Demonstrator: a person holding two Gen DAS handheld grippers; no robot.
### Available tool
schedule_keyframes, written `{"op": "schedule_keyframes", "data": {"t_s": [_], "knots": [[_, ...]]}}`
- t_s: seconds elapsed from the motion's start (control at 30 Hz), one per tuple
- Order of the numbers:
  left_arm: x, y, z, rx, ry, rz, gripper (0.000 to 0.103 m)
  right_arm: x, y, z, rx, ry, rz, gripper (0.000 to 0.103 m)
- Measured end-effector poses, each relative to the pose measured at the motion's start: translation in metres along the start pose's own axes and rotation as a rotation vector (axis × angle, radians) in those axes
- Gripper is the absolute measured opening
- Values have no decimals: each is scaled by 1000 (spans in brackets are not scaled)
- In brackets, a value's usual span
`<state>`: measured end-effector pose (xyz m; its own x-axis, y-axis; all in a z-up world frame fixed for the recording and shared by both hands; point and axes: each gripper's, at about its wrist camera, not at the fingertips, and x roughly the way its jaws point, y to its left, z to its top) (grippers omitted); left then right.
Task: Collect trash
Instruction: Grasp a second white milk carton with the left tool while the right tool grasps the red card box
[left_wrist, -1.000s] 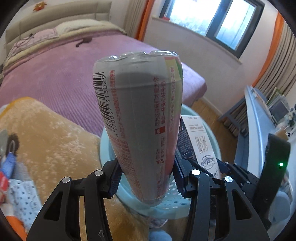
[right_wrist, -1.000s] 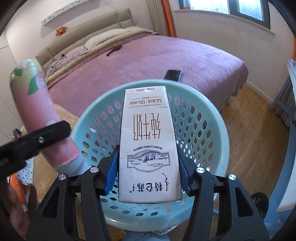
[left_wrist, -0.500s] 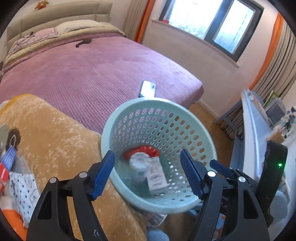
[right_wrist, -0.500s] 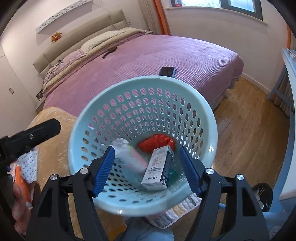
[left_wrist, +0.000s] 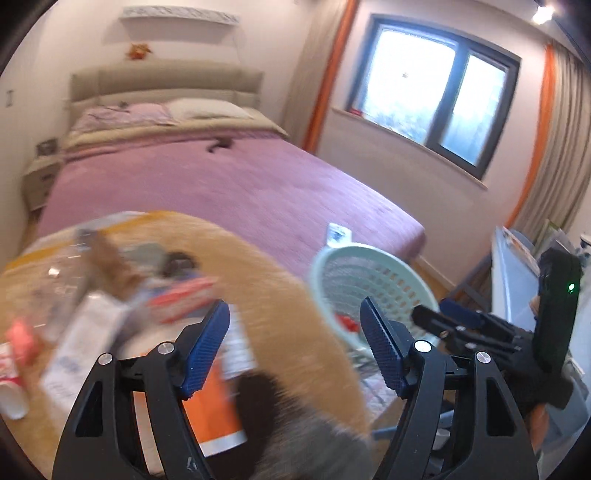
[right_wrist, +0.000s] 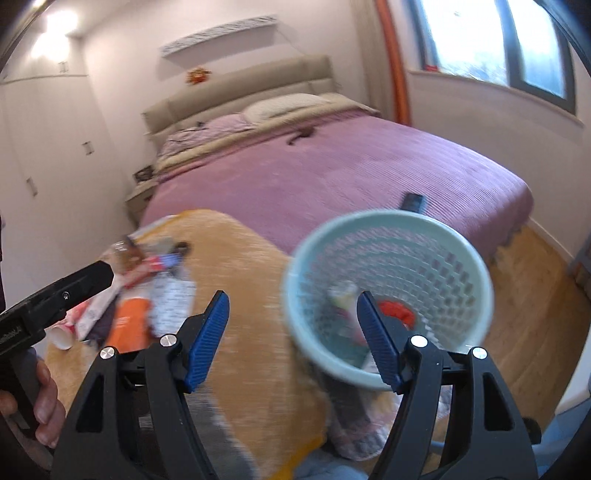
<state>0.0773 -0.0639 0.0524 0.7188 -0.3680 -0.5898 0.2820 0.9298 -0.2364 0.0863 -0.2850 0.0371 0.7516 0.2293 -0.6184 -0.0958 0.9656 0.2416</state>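
A pale green perforated basket (right_wrist: 465, 254) stands beside the orange blanket (right_wrist: 255, 325); it also shows in the left wrist view (left_wrist: 373, 258). Inside lie a red wrapper (right_wrist: 397, 310) and other blurred trash. A pile of trash (left_wrist: 110, 295) lies on the blanket: cartons, wrappers, an orange packet (right_wrist: 129, 328), a paper cup (left_wrist: 9, 384). My left gripper (left_wrist: 295, 343) is open and empty, above the blanket near the pile. My right gripper (right_wrist: 291, 332) is open and empty, at the basket's near left rim. Both views are motion-blurred.
A bed with a purple cover (left_wrist: 229, 184) fills the middle. A phone (right_wrist: 412, 201) lies at its corner behind the basket. Wooden floor (right_wrist: 535, 295) is to the right. A window (left_wrist: 436, 92) and a desk (left_wrist: 513, 258) are at the right.
One second ago the left gripper held a can and the right a milk carton over the basket. Both were dropped in. Both open grippers have since swung left and back towards the pile.
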Motion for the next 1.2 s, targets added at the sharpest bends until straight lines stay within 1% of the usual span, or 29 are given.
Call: {"op": "schedule_keyframes", "data": {"t_s": [0.03, 0.17, 0.23, 0.37, 0.43, 0.5, 0.6, 0.67, 0.87, 1.07, 1.2], "knots": [[-12, 13, -3, -5, -14, 39, 74, -1, 12, 0, -19, -4, 20, 68], [-40, 61, -11, -39, -26, 142, 77, -3, 56, -1, -92, -12, 83, 68], [-49, 86, -15, -73, -19, 163, 78, 1, 77, -2, -125, -12, 105, 68], [-51, 132, -28, -128, 22, 226, 78, 15, 110, -2, -177, -1, 122, 68], [-42, 149, -31, -139, 58, 259, 78, 26, 128, 0, -210, 12, 119, 68], [-34, 159, -35, -142, 86, 268, 78, 40, 141, 3, -238, 27, 115, 68], [-21, 165, -39, -139, 119, 278, 78, 61, 152, 6, -262, 54, 99, 70], [-12, 169, -41, -130, 138, 285, 78, 75, 159, 8, -270, 73, 105, 74], [6, 169, -44, -105, 187, 278, 78, 104, 173, 10, -297, 116, 100, 79], [20, 167, -48, -96, 223, 277, 78, 126, 184, 10, -334, 137, 80, 79], [25, 165, -48, -94, 230, 273, 78, 135, 185, 10, -337, 137, 60, 79]]}}
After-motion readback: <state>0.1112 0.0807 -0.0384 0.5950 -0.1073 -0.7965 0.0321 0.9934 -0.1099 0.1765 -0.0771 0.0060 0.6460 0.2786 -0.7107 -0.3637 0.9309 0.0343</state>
